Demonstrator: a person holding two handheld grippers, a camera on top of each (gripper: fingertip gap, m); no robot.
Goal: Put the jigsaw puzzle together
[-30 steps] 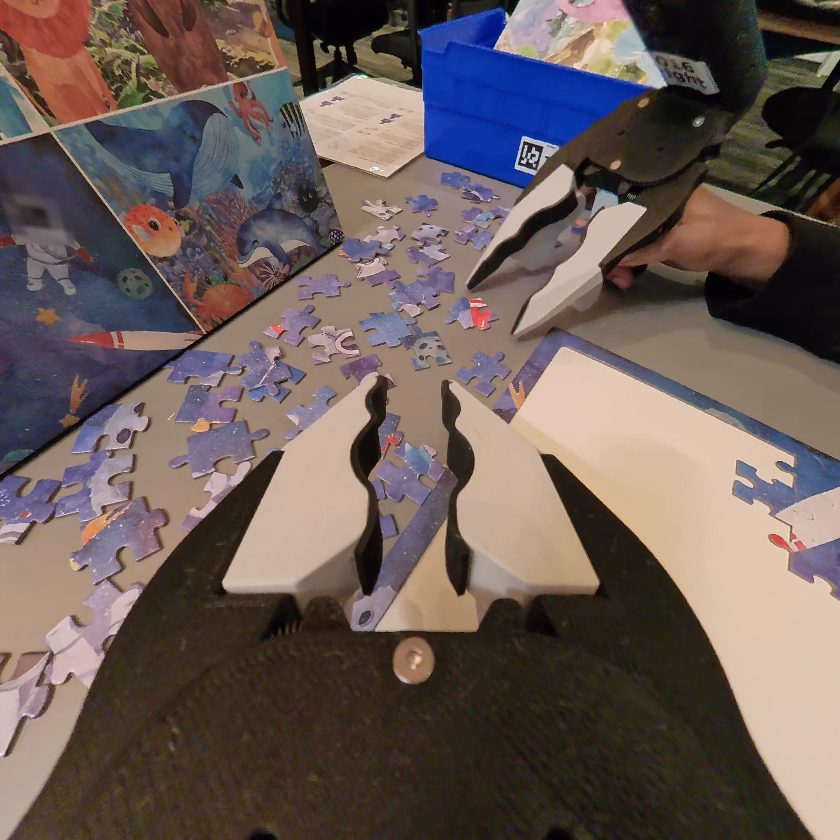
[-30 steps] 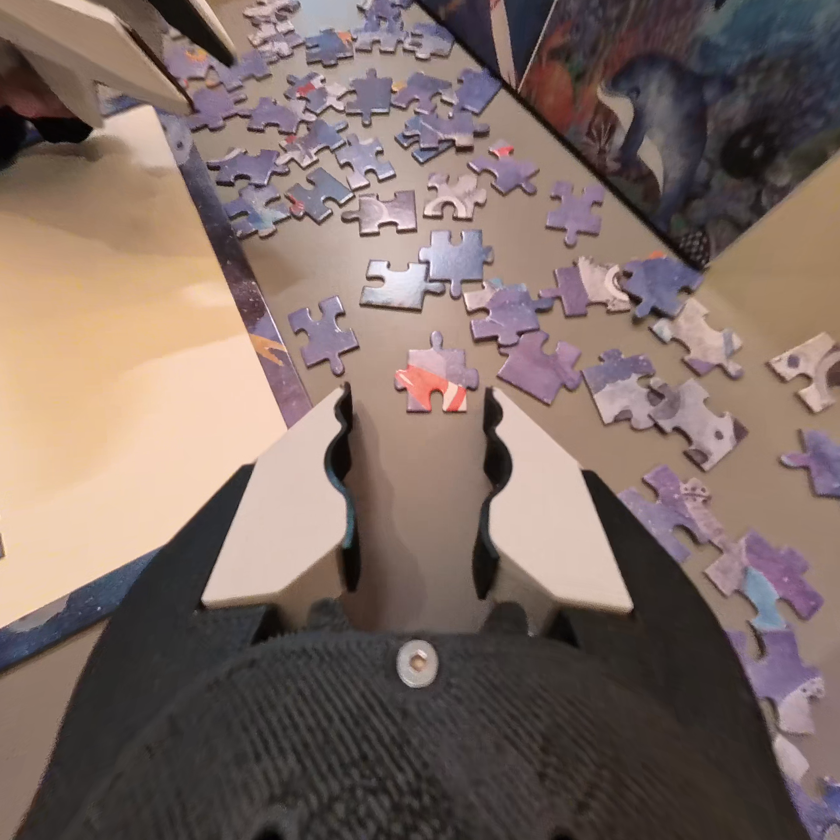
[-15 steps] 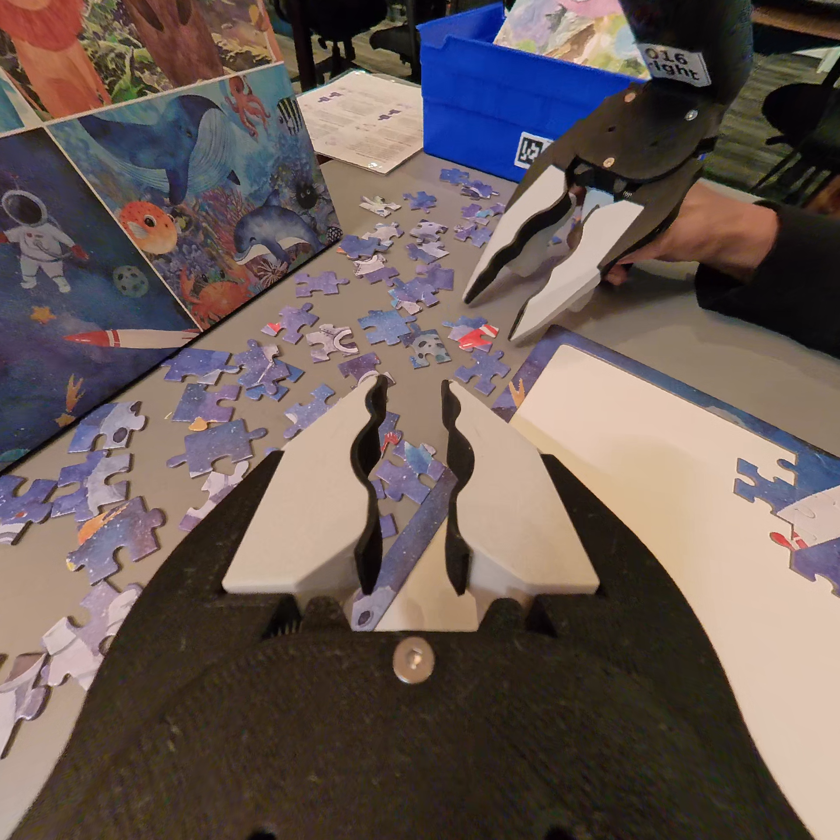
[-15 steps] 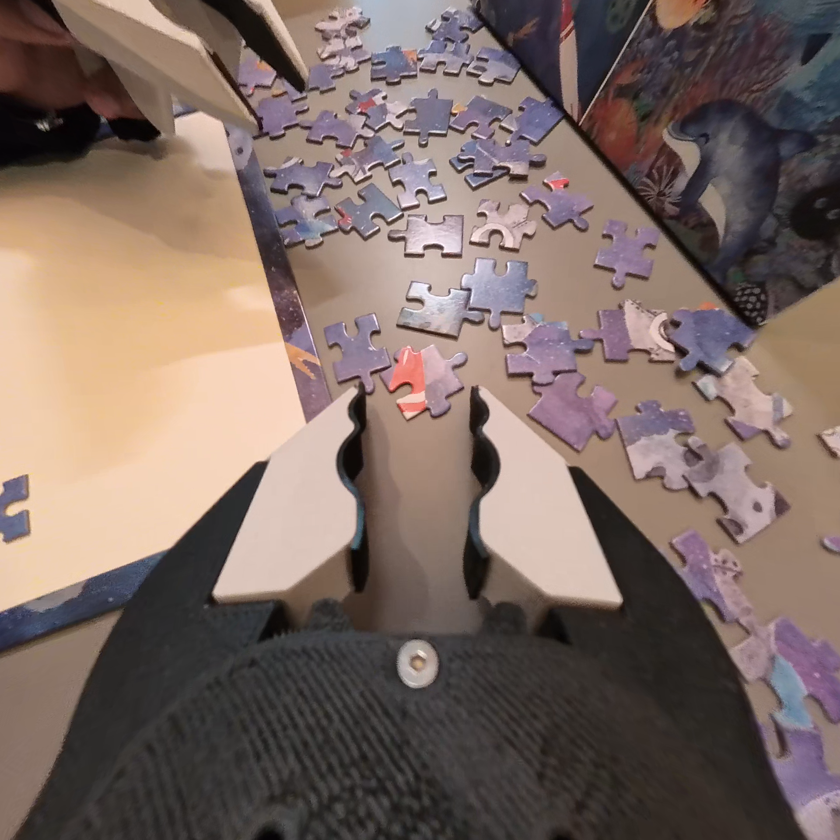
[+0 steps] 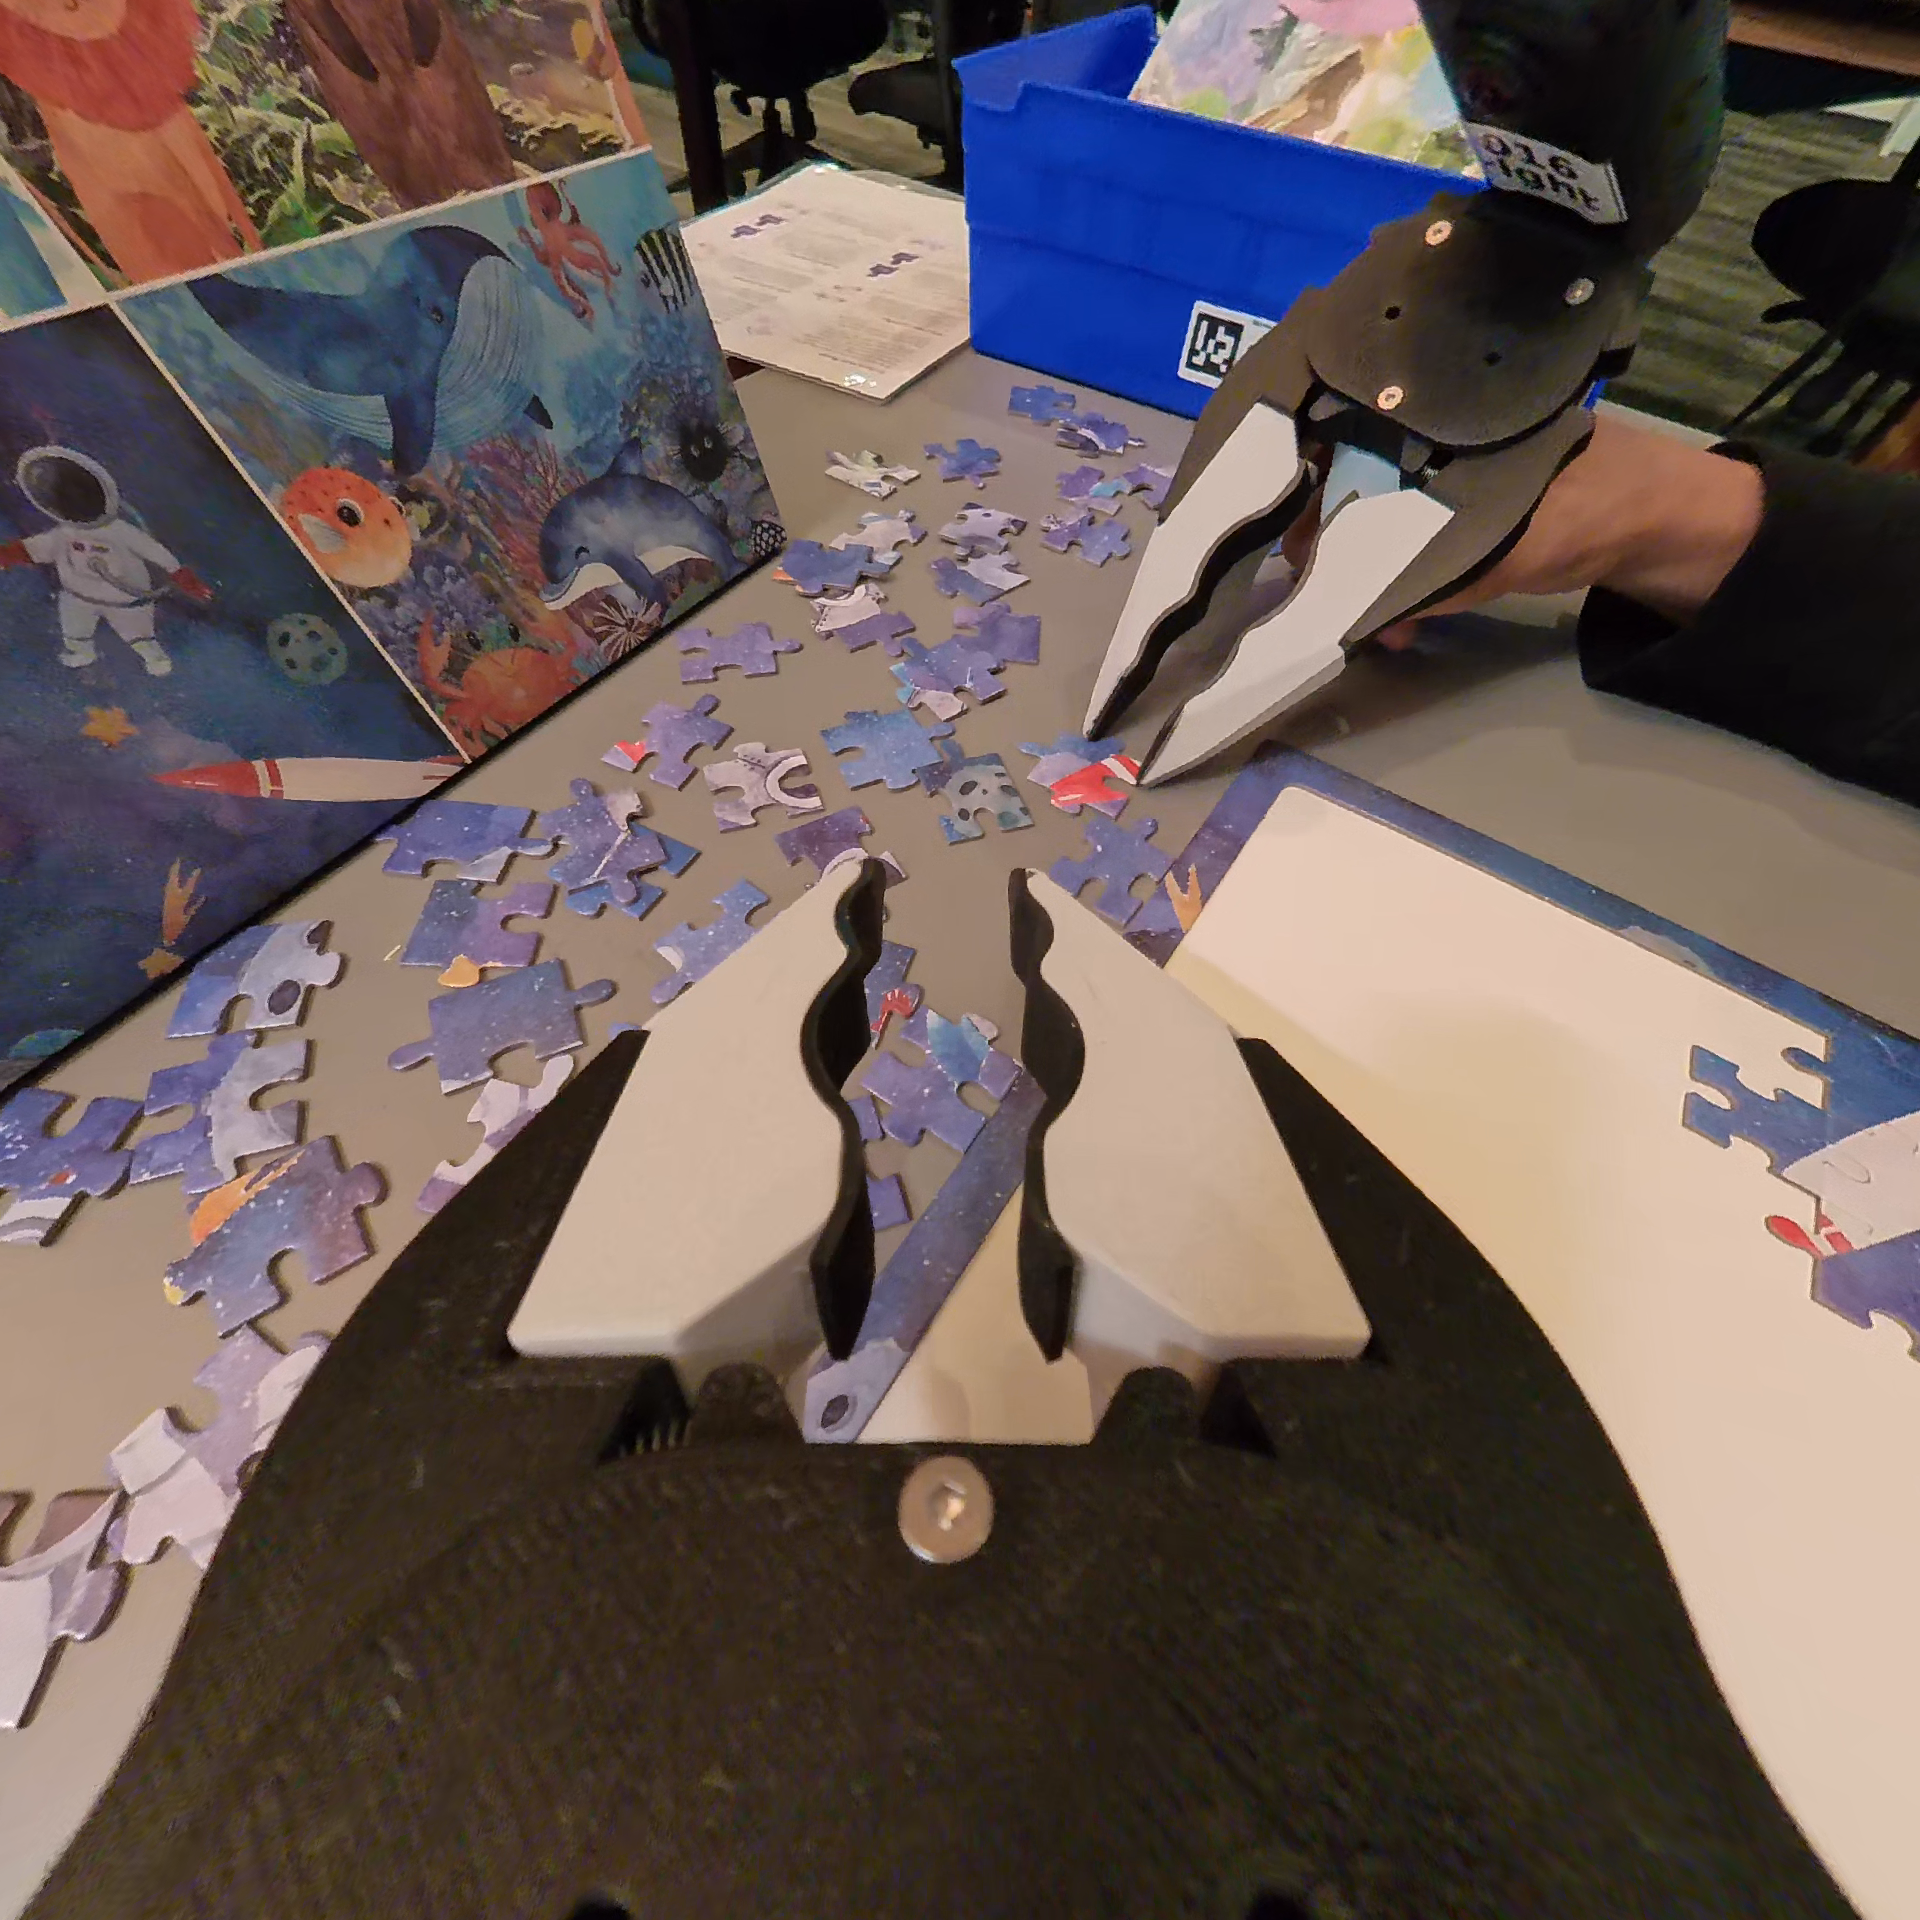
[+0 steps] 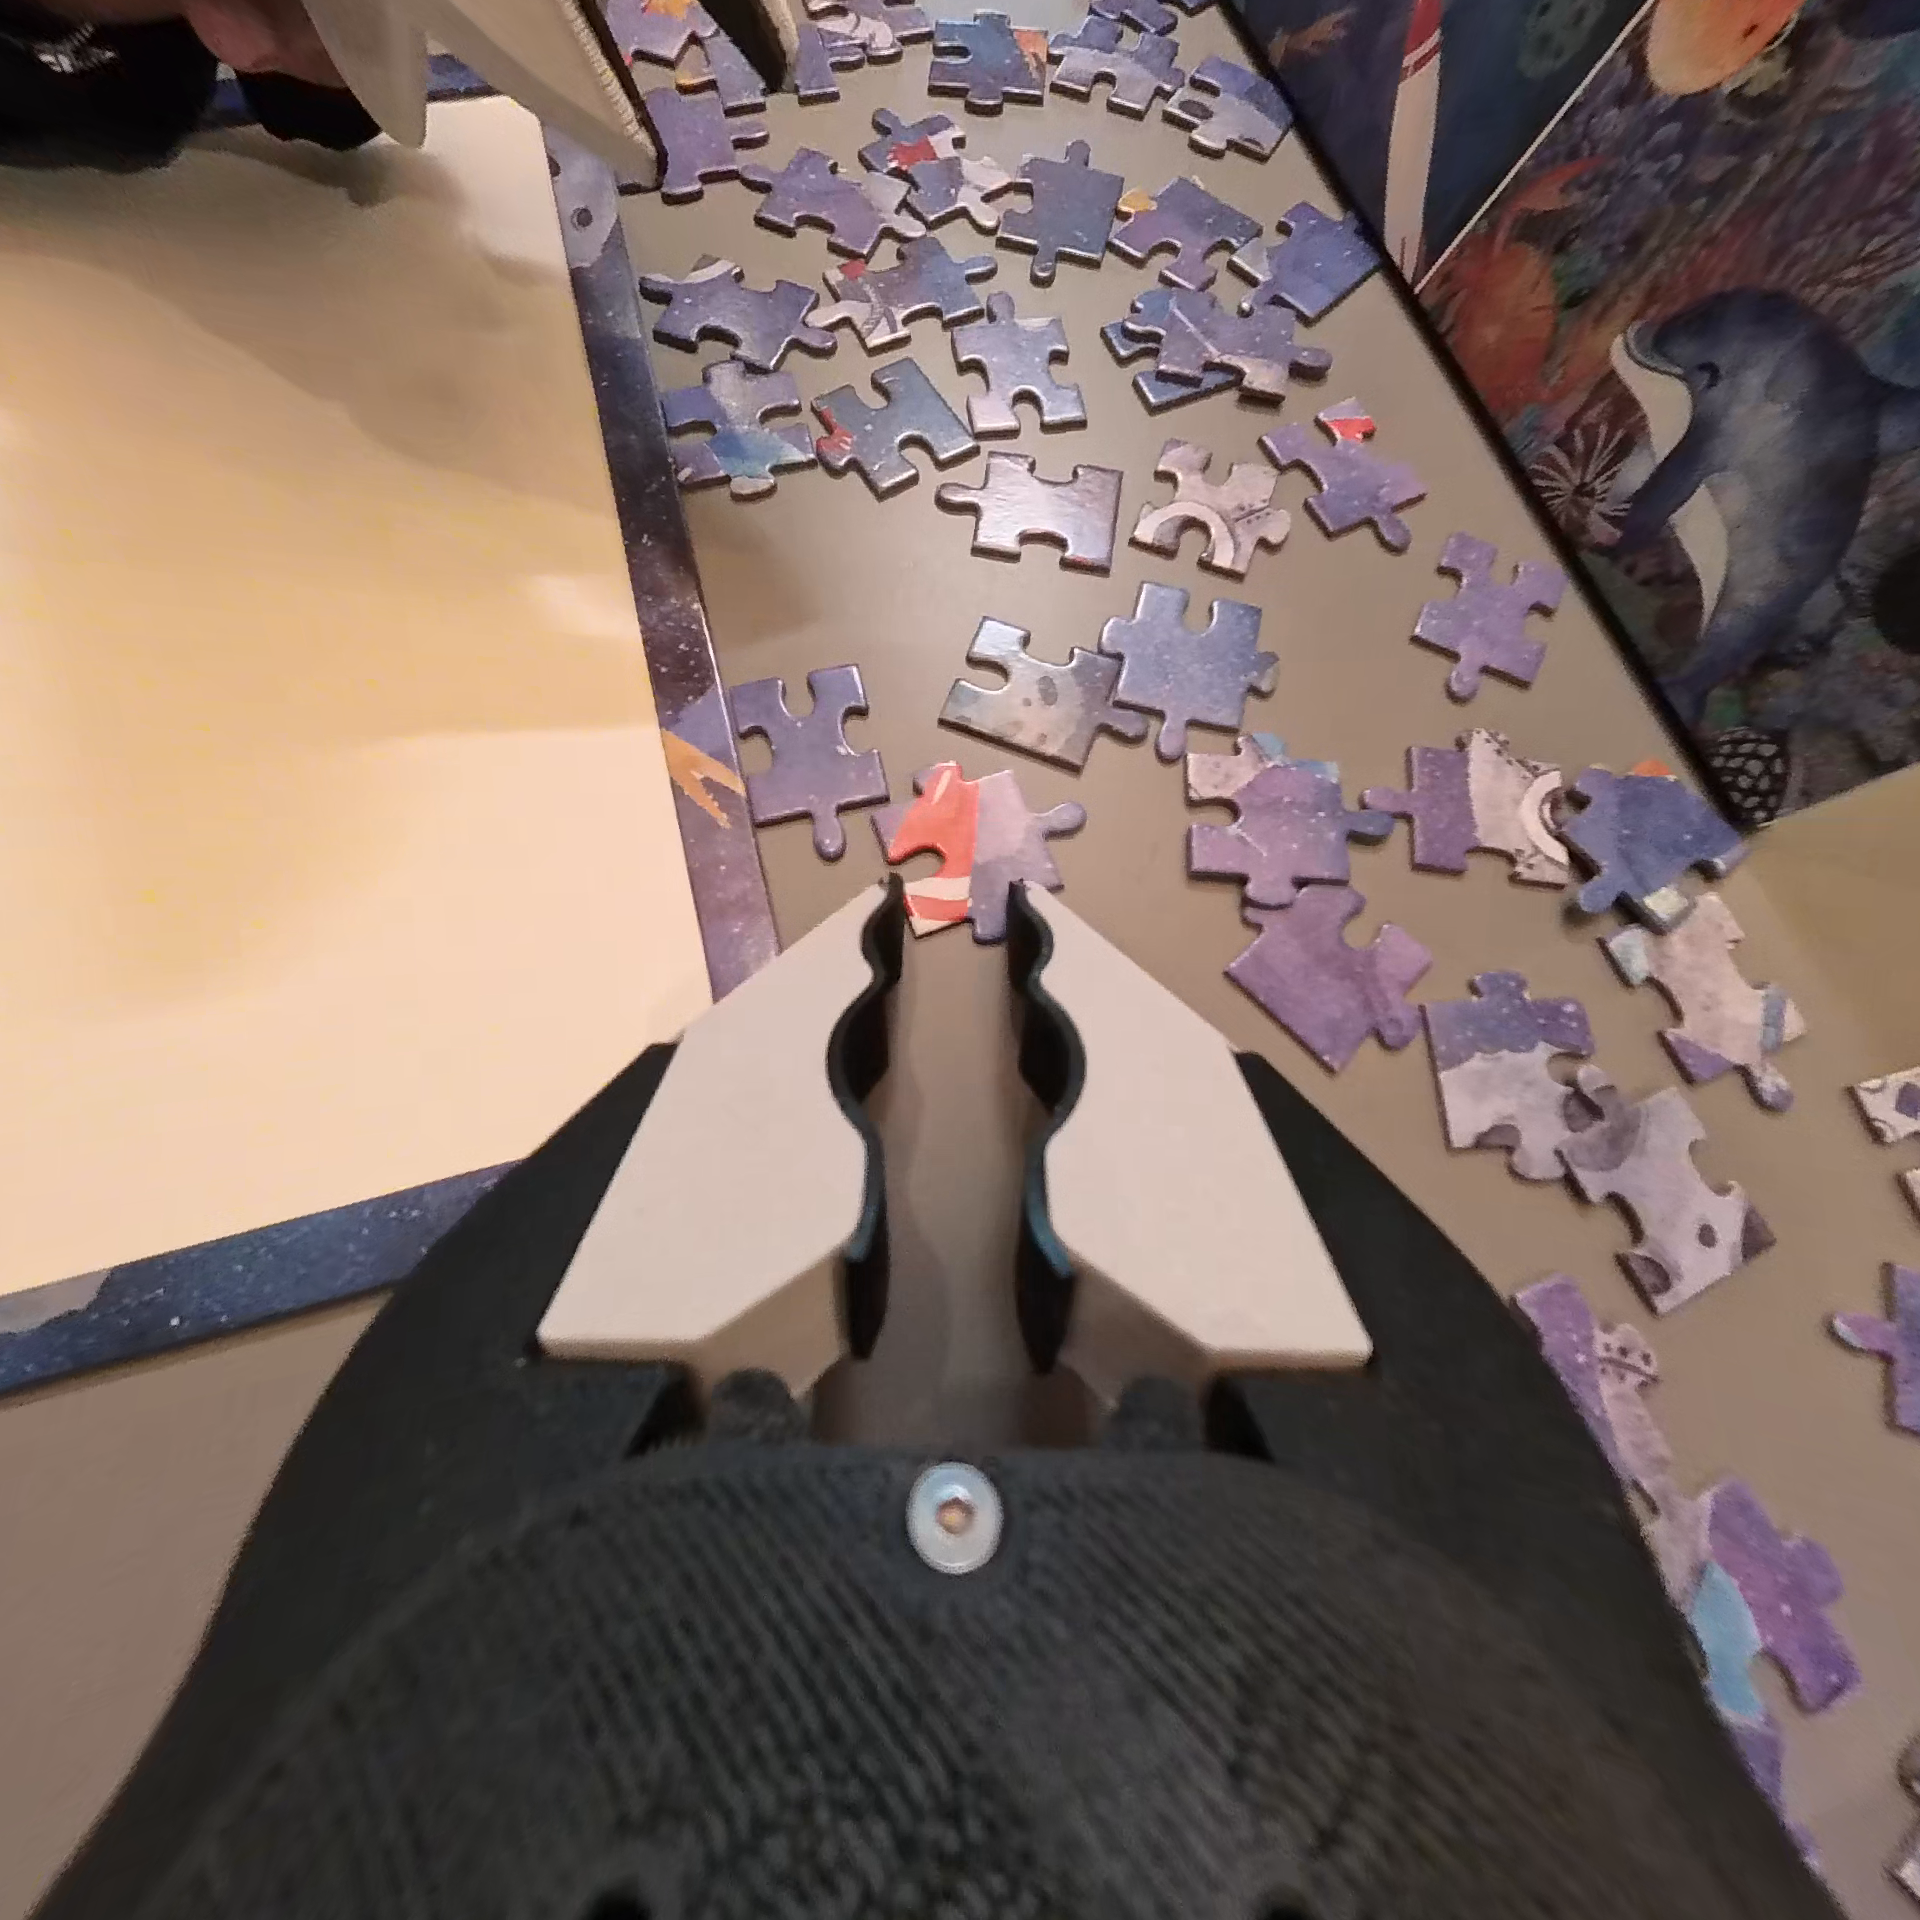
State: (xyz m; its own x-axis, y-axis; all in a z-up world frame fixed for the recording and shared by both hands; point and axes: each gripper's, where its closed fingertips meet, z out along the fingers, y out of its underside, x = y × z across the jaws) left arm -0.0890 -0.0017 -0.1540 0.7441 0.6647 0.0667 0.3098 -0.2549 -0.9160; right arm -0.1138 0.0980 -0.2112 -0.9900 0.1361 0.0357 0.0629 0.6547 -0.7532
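Observation:
Several loose purple-blue puzzle pieces [image 5: 883, 665] lie scattered on the grey table [image 6: 894, 582]. The puzzle board [image 5: 1455, 1039] has a white inside and a blue border, with a few joined pieces [image 5: 1818, 1174] at its right. My right gripper [image 6: 951, 891] points down at a red-and-purple piece [image 6: 971, 831] next to the board's edge [image 6: 665, 582]. Its tips pinch the piece's near edge, and the piece lies flat. It also shows in the left wrist view [image 5: 1127, 753]. My left gripper [image 5: 945, 883] is open and empty above pieces and the board's corner.
Large picture panels [image 5: 312, 520] stand along the table's left side, also in the right wrist view [image 6: 1714, 416]. A blue bin [image 5: 1091, 208] and a paper sheet [image 5: 831, 281] sit at the back. A person's hand [image 5: 1600, 540] holds the right gripper. My hands' fingertips stand some 12 cm from each other.
My right gripper has come down and forward to the red-and-purple piece, and its jaws have narrowed onto it. The piece has shifted toward the board. My left gripper has stayed put.

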